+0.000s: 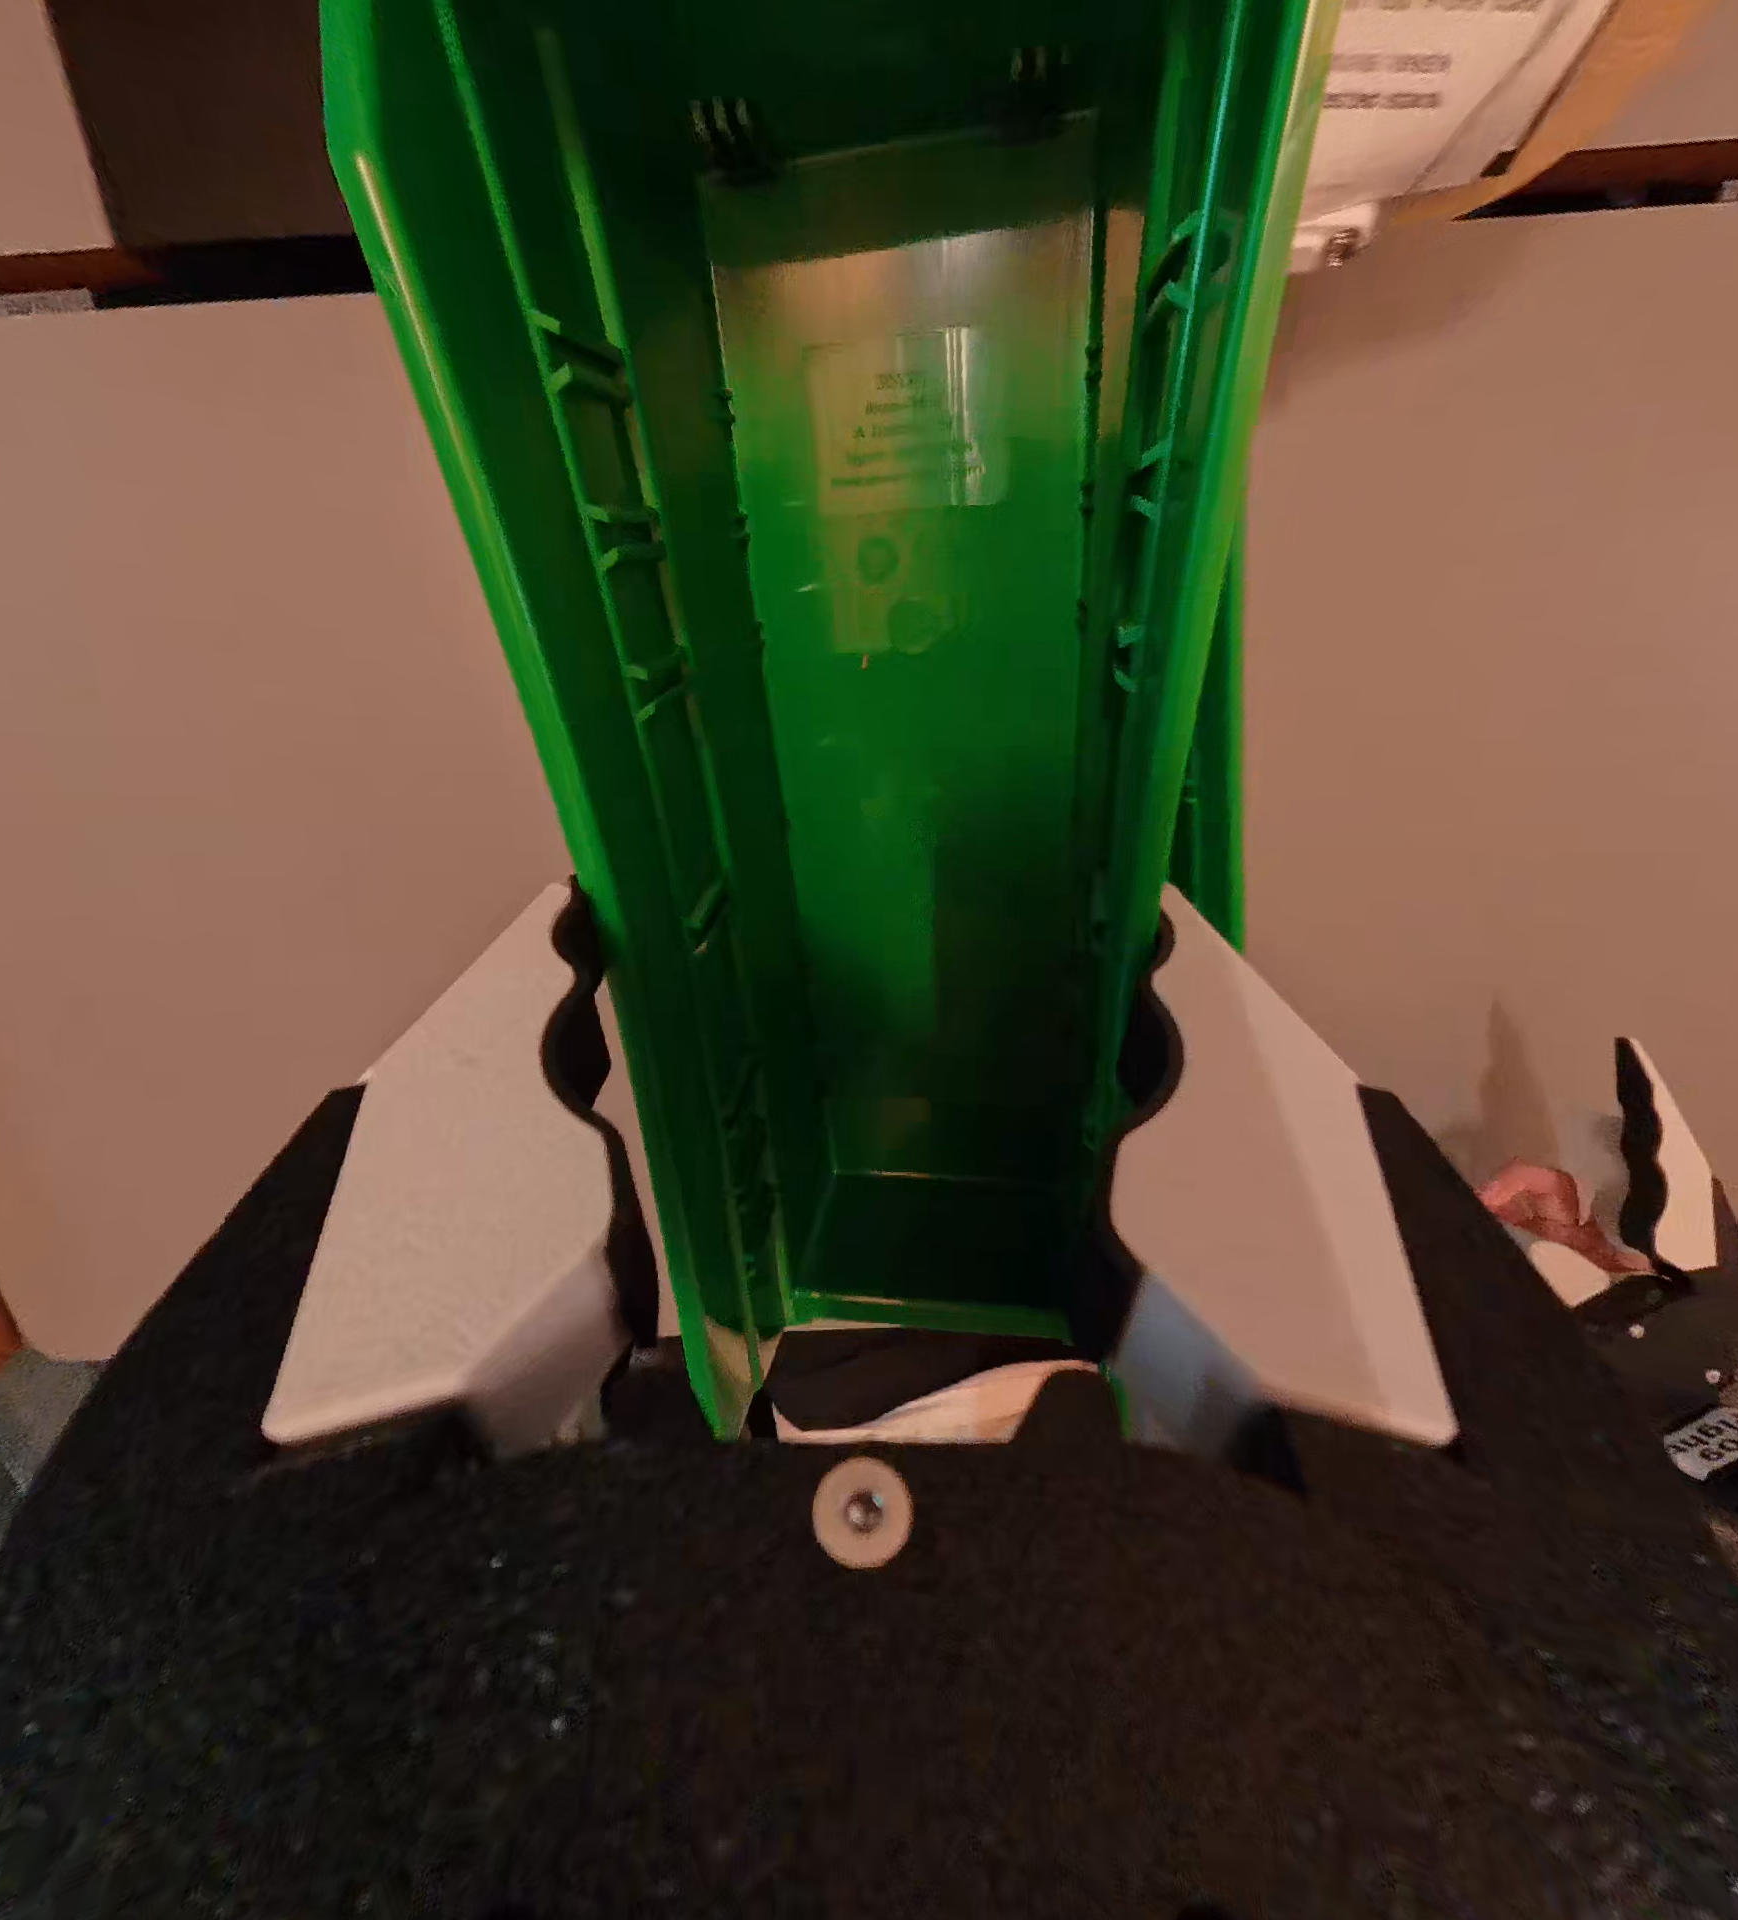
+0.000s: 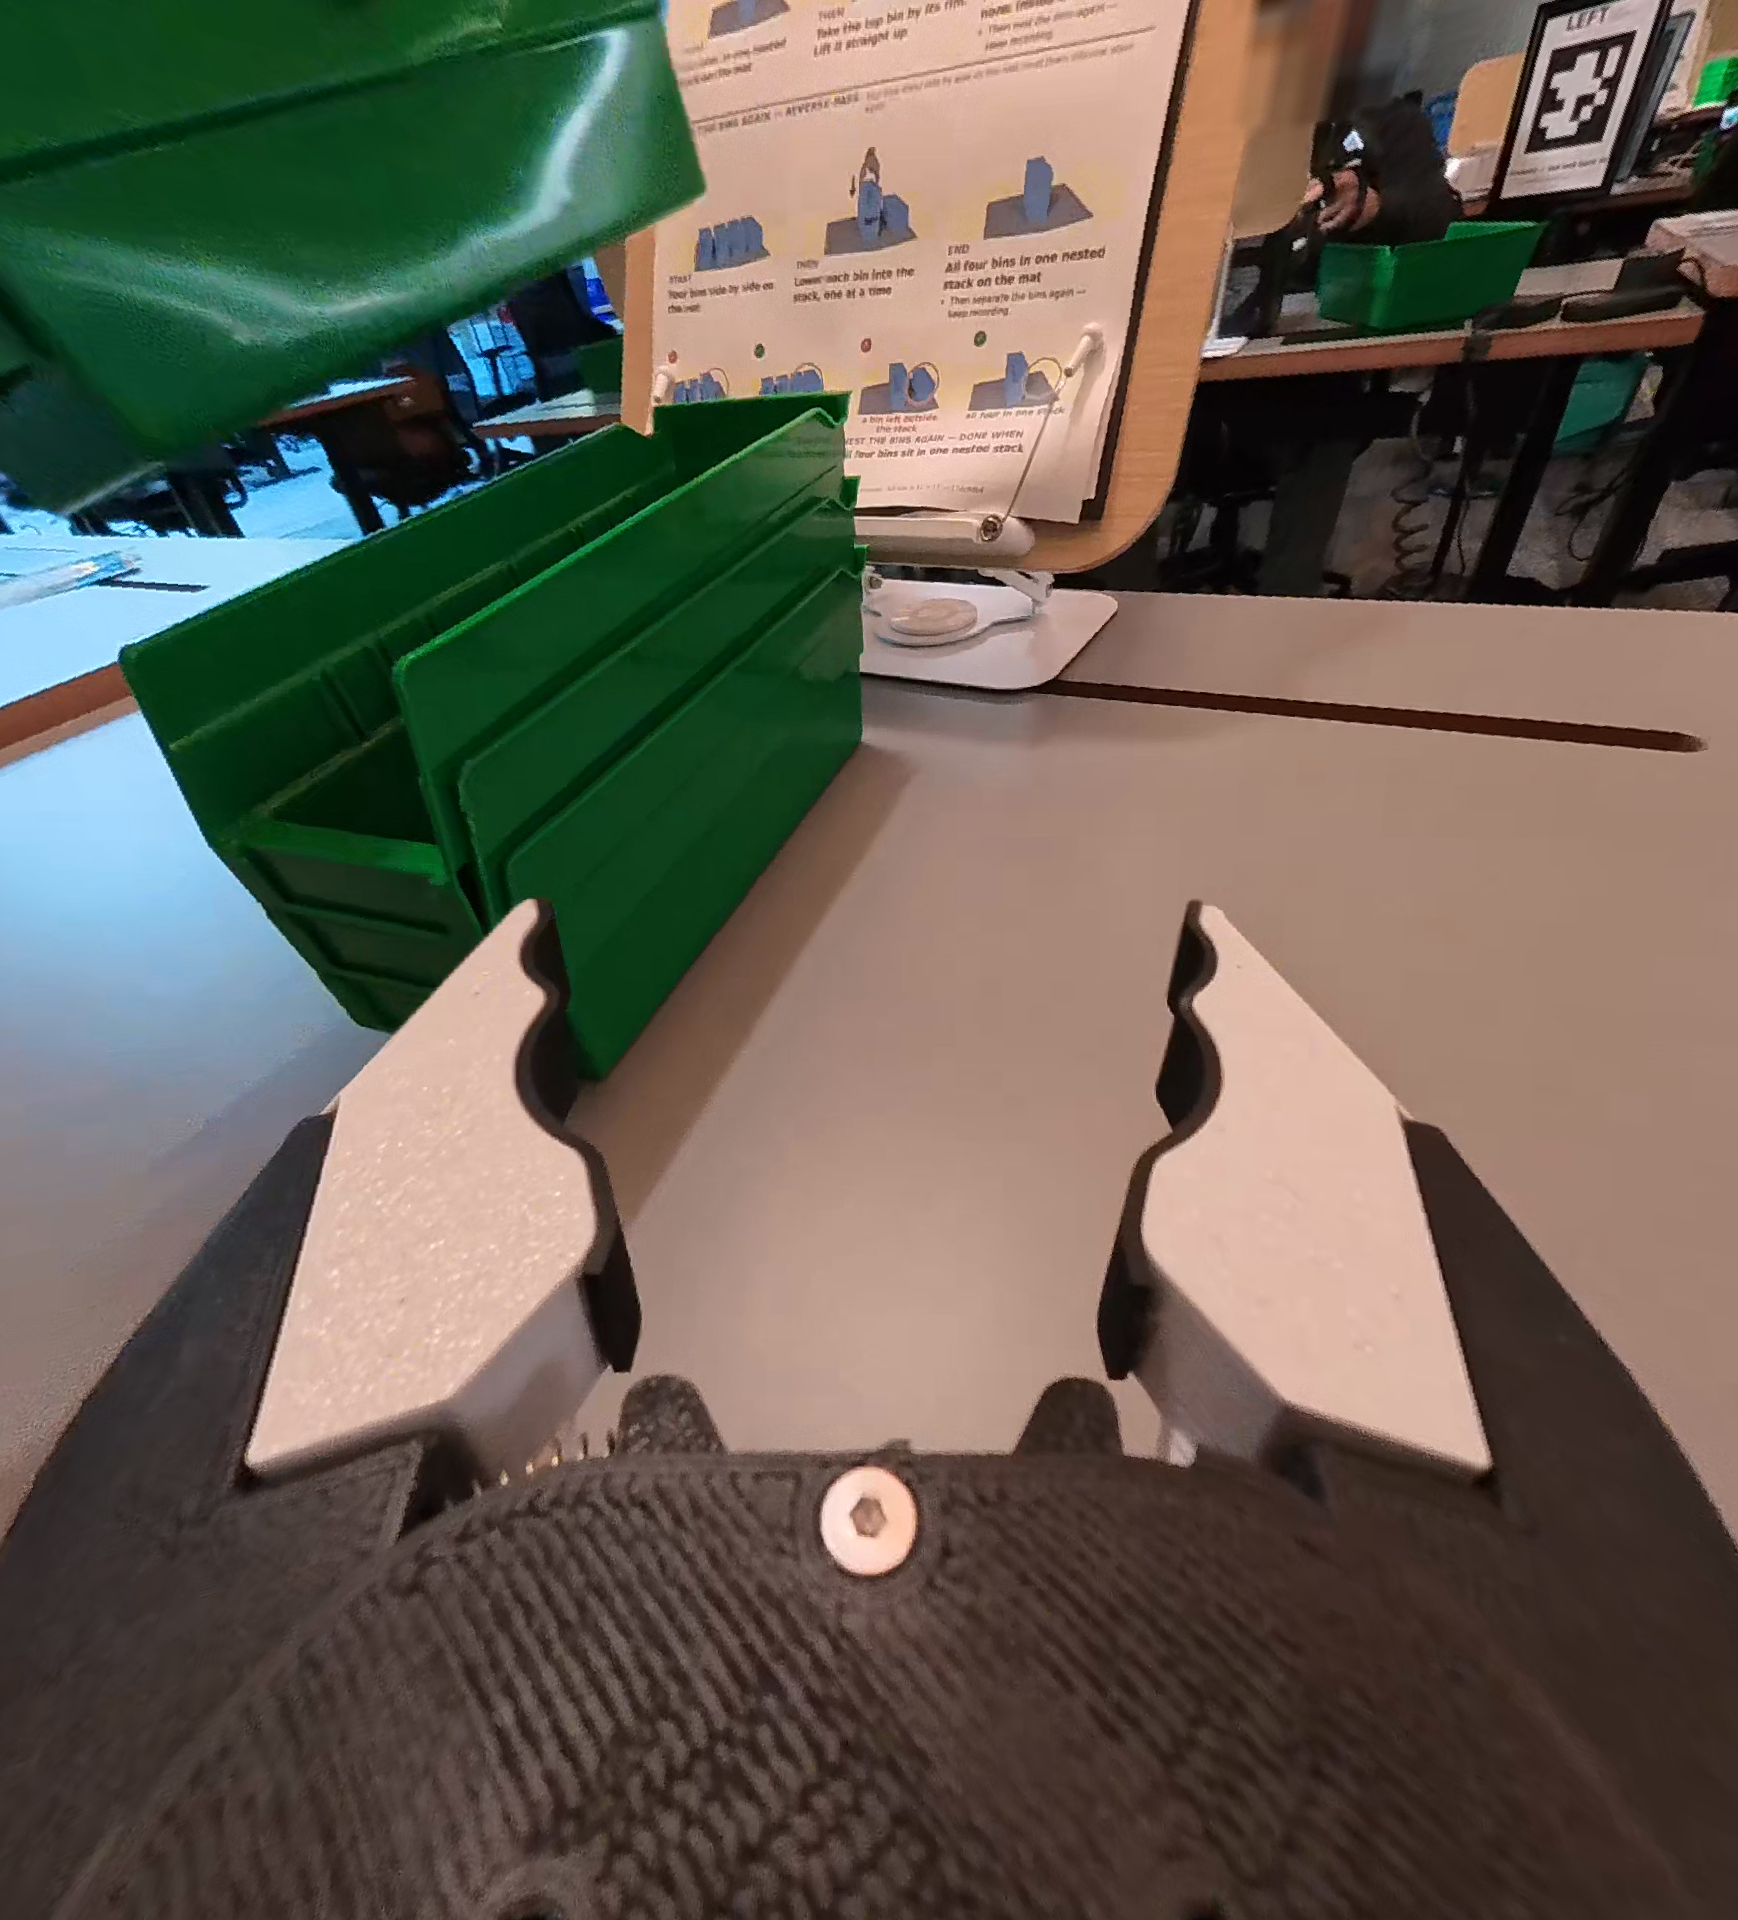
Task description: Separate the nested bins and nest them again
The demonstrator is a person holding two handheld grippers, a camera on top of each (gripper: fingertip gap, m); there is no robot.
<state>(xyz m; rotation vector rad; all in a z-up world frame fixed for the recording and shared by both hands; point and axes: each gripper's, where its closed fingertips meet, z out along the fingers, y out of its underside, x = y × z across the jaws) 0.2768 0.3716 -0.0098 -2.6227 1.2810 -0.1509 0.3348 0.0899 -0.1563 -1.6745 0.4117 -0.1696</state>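
My left gripper clamps a green bin, its open inside facing me, above the table.

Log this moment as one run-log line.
left gripper: shut on lifted green bin | right gripper: open, empty, above table | nested stack: on table, left of right gripper

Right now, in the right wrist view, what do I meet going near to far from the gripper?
Right gripper, open → stack of green bins on the grey table → instruction sheet on its stand → far desks with another green bin.
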